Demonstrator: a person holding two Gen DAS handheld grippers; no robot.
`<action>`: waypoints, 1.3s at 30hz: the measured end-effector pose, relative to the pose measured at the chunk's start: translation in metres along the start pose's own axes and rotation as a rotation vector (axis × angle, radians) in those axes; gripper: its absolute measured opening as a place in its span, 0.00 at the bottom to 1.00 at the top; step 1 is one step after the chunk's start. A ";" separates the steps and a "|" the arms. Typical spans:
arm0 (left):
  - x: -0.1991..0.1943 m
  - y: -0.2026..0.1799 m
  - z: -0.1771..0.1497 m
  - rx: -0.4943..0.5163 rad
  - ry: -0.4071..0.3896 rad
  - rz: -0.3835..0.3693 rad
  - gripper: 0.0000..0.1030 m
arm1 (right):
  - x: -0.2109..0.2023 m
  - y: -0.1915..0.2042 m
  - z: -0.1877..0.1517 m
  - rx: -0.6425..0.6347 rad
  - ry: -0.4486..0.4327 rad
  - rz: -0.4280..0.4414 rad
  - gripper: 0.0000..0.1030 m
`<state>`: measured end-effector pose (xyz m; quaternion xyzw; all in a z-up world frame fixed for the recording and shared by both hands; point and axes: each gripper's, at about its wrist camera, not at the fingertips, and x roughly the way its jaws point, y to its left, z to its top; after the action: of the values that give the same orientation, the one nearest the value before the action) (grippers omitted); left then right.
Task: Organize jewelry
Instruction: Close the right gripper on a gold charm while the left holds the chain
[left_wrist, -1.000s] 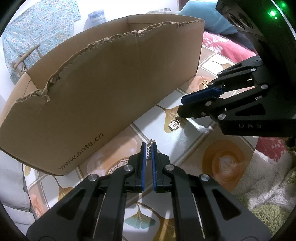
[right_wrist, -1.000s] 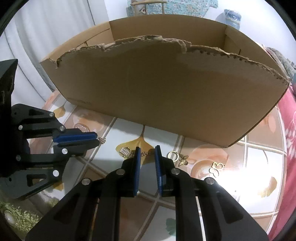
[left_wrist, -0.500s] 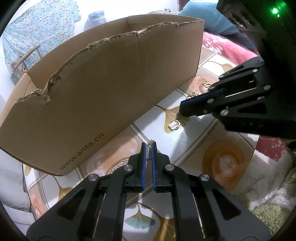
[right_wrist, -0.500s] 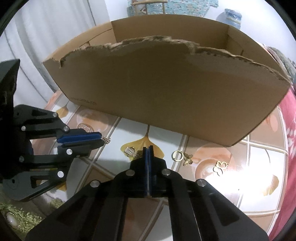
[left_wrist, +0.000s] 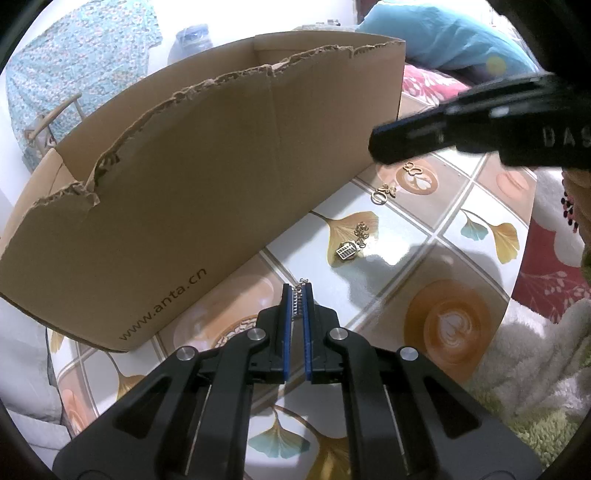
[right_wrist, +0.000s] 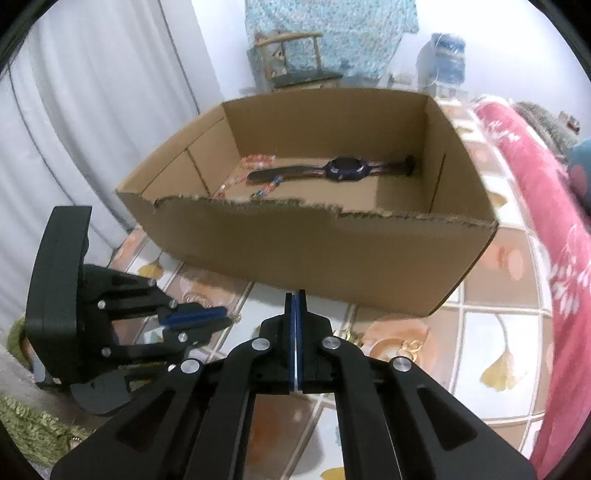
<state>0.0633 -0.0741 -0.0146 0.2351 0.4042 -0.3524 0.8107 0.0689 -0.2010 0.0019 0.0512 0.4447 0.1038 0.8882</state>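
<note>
Left gripper (left_wrist: 298, 295) is clamped on a silver chain (left_wrist: 297, 301) beside the cardboard box (left_wrist: 207, 177). Right gripper (right_wrist: 295, 299) is fully closed, nothing visible between its pads, above the worktop (left_wrist: 399, 295).

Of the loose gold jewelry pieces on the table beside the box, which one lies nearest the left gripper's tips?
The barrel-shaped charm with its chain, on the yellow ginkgo-leaf tile just beyond the left gripper. The ring-and-bee piece and the looped gold piece lie farther along the cardboard box.
</note>
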 end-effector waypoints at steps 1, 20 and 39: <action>0.000 -0.001 0.000 0.004 0.000 0.003 0.04 | 0.003 -0.001 -0.001 0.005 0.013 0.007 0.01; 0.000 0.003 -0.002 -0.013 0.006 0.030 0.05 | 0.036 0.033 -0.015 -0.324 0.132 0.060 0.25; 0.003 0.004 -0.006 -0.007 -0.004 0.026 0.05 | 0.051 0.013 -0.003 -0.486 0.311 0.188 0.04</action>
<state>0.0650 -0.0687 -0.0197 0.2367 0.4008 -0.3411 0.8167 0.0942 -0.1771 -0.0369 -0.1384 0.5307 0.2957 0.7821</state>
